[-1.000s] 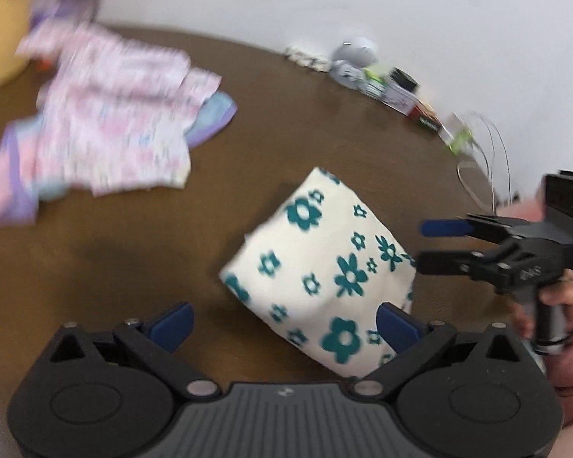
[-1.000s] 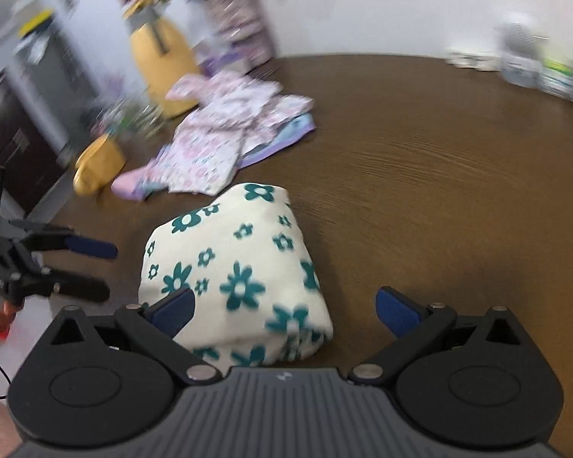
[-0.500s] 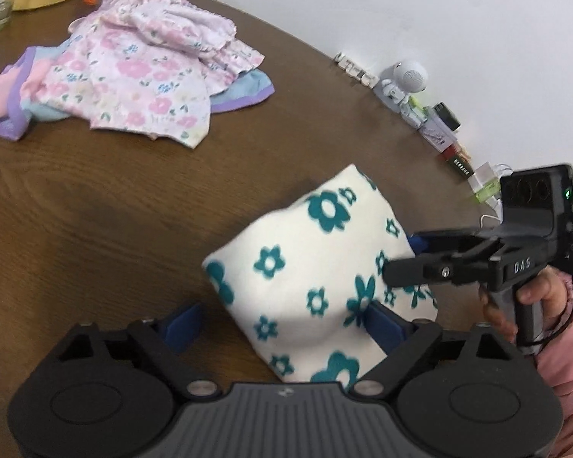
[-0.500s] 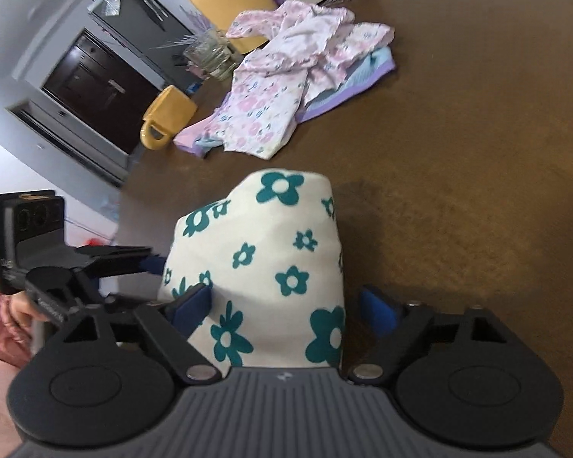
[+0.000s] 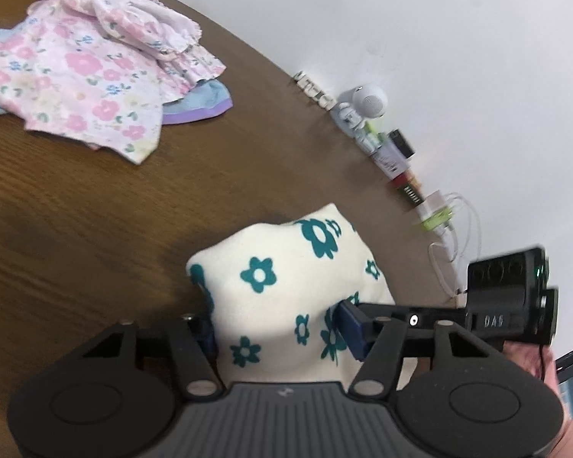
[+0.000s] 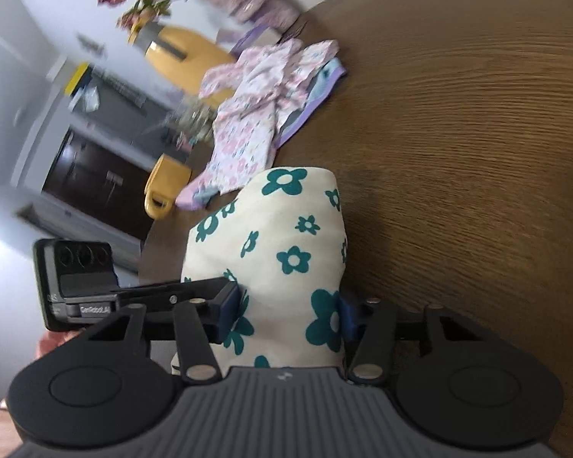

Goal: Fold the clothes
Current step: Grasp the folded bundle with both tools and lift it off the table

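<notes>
Our left gripper [image 5: 280, 330] and right gripper [image 6: 286, 311], jaws just closing, pinch folded floral bundle [image 5: 286, 286] near pink pile [image 5: 88, 76]. Risk: uneven squeeze lets folds slip open.

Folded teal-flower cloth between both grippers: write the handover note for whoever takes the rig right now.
Left gripper: jaws have just been closing, pads now pressing the near end of the folded teal-flower cloth.
Right gripper: jaws likewise closing, pressing the same bundle from its side.
Cloth: compact folded bundle on the brown table, squeezed by both grippers.
Pink floral clothes pile: loose and unfolded at the table's far side, over a blue-and-purple garment.
Done: the teal-flower piece looks folded.
Left: probably move it aside, then fold the pile.
</notes>
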